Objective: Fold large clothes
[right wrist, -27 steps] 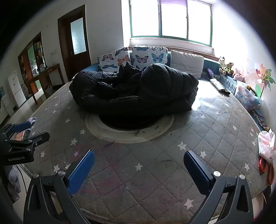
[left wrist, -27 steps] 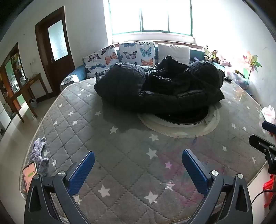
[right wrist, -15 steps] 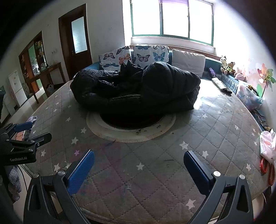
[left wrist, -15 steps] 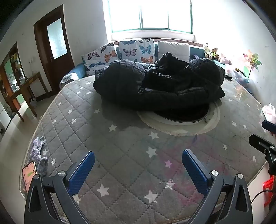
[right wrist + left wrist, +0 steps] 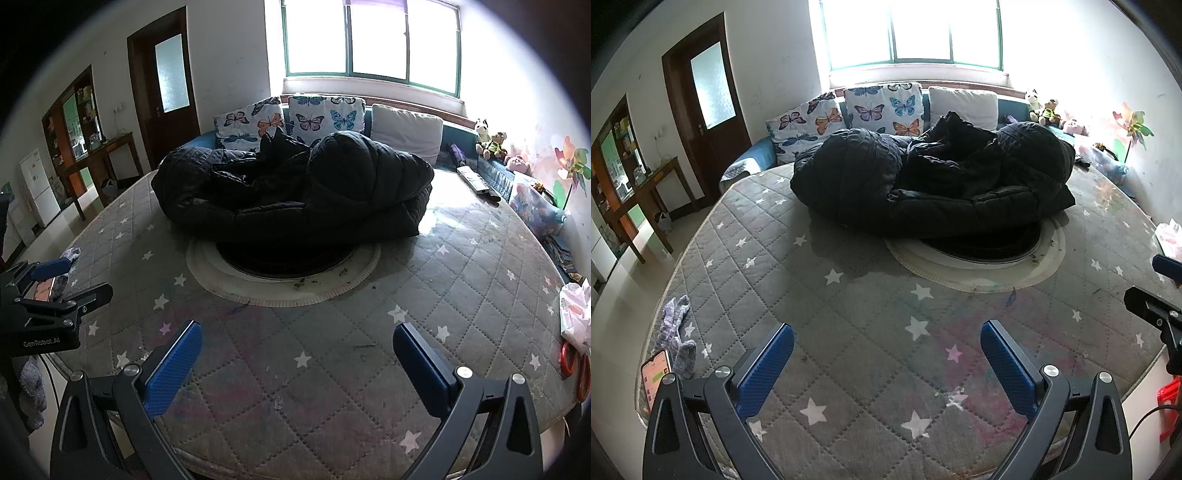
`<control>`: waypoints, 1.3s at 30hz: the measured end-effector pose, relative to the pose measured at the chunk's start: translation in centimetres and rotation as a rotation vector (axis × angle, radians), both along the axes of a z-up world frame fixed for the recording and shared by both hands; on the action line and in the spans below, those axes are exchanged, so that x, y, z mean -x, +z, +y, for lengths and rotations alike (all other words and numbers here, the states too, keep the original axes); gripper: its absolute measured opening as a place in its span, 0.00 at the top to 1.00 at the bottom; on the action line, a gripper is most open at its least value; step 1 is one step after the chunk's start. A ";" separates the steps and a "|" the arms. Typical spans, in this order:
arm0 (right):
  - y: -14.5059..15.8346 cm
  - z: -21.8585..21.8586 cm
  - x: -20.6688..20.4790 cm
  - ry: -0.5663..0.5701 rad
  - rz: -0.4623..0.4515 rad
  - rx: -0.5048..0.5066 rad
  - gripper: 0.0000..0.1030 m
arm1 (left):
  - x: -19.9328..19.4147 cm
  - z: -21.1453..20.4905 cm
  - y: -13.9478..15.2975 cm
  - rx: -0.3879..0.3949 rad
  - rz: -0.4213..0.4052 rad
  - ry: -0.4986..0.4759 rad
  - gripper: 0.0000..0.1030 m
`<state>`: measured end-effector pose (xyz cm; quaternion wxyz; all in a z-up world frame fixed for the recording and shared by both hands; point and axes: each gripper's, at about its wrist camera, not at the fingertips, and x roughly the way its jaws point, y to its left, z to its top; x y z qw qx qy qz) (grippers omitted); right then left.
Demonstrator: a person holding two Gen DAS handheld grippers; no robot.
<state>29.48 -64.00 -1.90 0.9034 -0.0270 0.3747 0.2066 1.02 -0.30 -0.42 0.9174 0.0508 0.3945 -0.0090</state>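
A large black puffer coat (image 5: 934,181) lies crumpled in a heap on the far half of a round table covered with a grey quilted star-pattern pad (image 5: 849,332). It partly covers a round dark inset with a white rim (image 5: 982,258). The coat also shows in the right wrist view (image 5: 291,192). My left gripper (image 5: 886,350) is open and empty over the near part of the pad, well short of the coat. My right gripper (image 5: 297,354) is open and empty, also near the front edge.
A phone (image 5: 655,378) and a purple knitted cloth (image 5: 677,332) lie at the pad's left edge. A pink-white bag (image 5: 576,314) and red scissors (image 5: 570,358) lie at the right edge. A sofa with butterfly cushions (image 5: 879,109) stands behind.
Both grippers have moved slightly forward toward the coat, which now looks a little larger and nearer. Both stay open and empty.
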 end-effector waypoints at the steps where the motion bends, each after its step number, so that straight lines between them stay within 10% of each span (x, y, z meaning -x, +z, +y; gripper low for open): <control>1: 0.0 0.0 0.0 0.002 0.000 0.001 0.00 | -0.1 0.0 0.0 -0.001 0.000 0.000 0.00; 39: 0.0 0.9 -3.4 0.058 0.012 0.083 0.00 | -4.9 -0.9 0.1 -0.023 0.021 -0.048 0.00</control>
